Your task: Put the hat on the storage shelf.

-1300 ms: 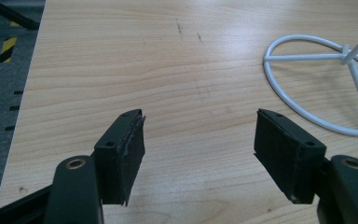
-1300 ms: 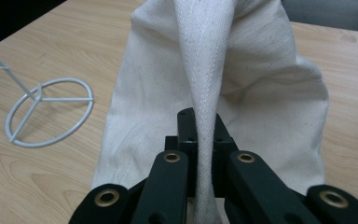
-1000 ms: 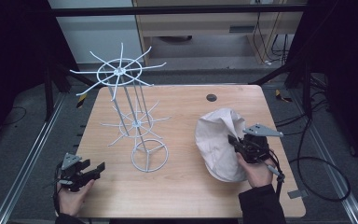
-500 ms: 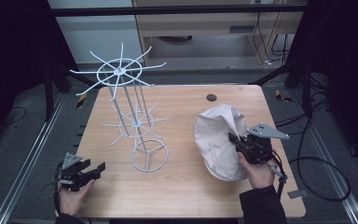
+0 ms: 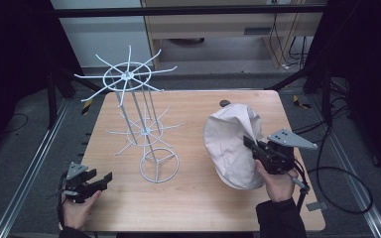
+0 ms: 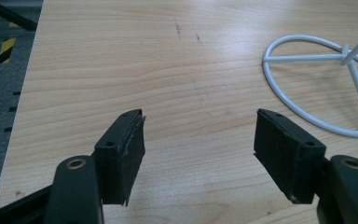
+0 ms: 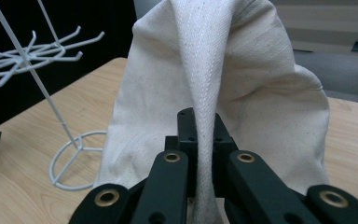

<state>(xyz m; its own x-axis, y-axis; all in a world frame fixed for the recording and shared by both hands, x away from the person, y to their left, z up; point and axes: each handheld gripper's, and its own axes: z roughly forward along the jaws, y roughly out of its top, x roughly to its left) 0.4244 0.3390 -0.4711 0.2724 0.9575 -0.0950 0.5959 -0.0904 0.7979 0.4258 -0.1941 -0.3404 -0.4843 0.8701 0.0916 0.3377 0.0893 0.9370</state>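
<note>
Left gripper [image 5: 87, 182]: held low over the near-left corner of the tabletop [image 5: 188, 208], left of the wire rack and well apart from it; jaws spread wide with nothing between them, bare wood showing in the gap in the left gripper view. Wire rack [image 5: 139, 119]: white, standing upright on a ring base [image 6: 321, 88], thin stem, two tiers of radiating hooks, the landmark for this entry. Its footing looks light and its top tier wide, so a sideways tug on any hook could tip it. Small dark disc [image 5: 224, 103]: on the tabletop behind and right of the rack, kind cannot be told. Cloth bag [image 5: 230, 148]: cream canvas, right of the rack and apart from it, its body slumped on the tabletop with the upper part drawn up. Strap [image 7: 205, 93]: a narrow woven band of the bag, running down between the jaws of the right gripper [image 5: 255, 148]. Right gripper: right of the rack, at the bag's right edge, jaws clenched on the strap. Risks, as judged: the band is narrow and smooth, so it could slide through the pinch as the bag's weight comes on; the hanging body could sweep the lower hooks; the free left gripper is too far from the rack to steady it.
</note>
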